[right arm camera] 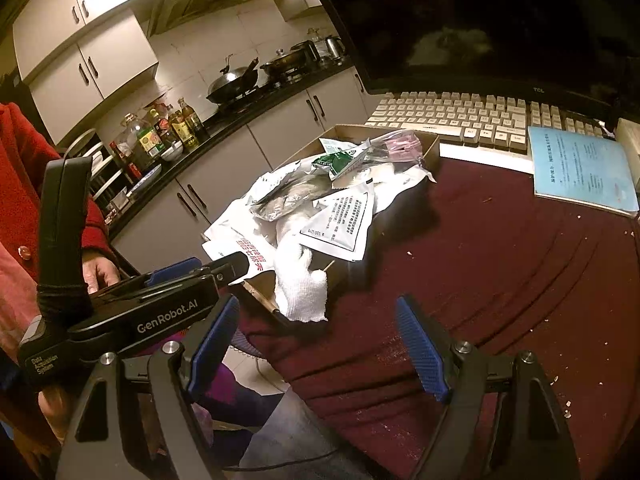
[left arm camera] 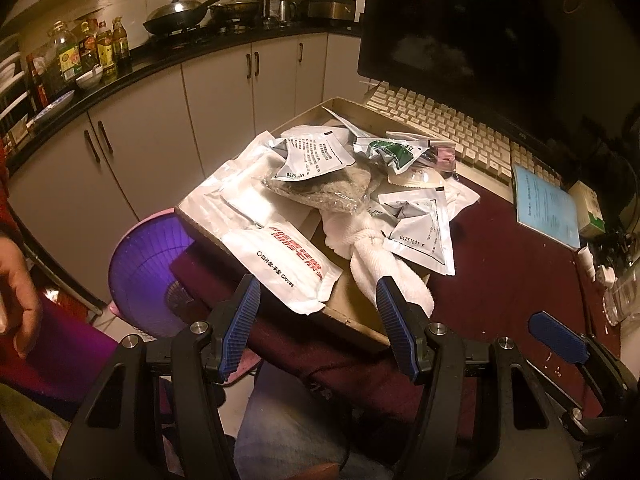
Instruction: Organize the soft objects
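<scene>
- Cardboard makes up the shallow brown tray that sits at the near-left corner of the dark red tablecloth, its left side jutting past the table edge.
- A loose heap of soft goods and packets fills the tray and spills over its rim.
- A white knitted cotton glove lies at the near side of the heap, its cuff draped over the tray's near rim onto the cloth; the right wrist view shows the same glove hanging over that edge.
- A long white plastic packet printed in red with the word "Gloves" lies left of the glove, overhanging the tray's near-left edge.
- A clear bag of grey fabric rests on the middle of the heap, with flat silver-white foil sachets to its right and beyond it.
- A crumpled green-and-white sachet lies toward the far side.
- The left gripper hovers near the tray's near edge, its blue ribbed pads spread wide with nothing between them.
- The right gripper hangs over the tablecloth to the right of the left gripper, likewise spread wide and holding nothing.
- A beige keyboard and a dark monitor stand beyond the tray; a pale blue booklet lies to the far right.
- A purple plastic basket stands on the floor to the left, below the table.
</scene>
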Motion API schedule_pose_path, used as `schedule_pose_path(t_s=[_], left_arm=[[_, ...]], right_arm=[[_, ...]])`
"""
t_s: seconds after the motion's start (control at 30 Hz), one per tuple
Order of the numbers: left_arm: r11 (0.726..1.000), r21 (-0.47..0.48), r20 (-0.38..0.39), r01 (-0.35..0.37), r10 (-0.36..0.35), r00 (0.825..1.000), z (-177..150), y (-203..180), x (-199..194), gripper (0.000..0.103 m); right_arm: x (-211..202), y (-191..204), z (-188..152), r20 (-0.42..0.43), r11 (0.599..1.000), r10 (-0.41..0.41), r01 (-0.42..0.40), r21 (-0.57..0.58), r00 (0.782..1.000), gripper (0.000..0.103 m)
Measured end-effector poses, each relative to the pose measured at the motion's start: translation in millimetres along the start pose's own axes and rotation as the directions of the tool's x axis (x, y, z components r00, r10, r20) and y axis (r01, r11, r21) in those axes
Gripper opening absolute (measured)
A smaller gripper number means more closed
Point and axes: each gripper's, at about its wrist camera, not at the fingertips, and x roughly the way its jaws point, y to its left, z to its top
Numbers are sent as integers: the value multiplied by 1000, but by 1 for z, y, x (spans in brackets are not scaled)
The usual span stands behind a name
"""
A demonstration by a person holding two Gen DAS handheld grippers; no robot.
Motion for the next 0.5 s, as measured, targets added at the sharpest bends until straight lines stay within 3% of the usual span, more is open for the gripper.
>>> schedule_pose_path(t_s=[0.5], left_arm=[[1000,-25,46,2,-1,999,3,8,-5,61]], right_arm=[[-2,6,1,38,999,18,-17,-32,999,80]])
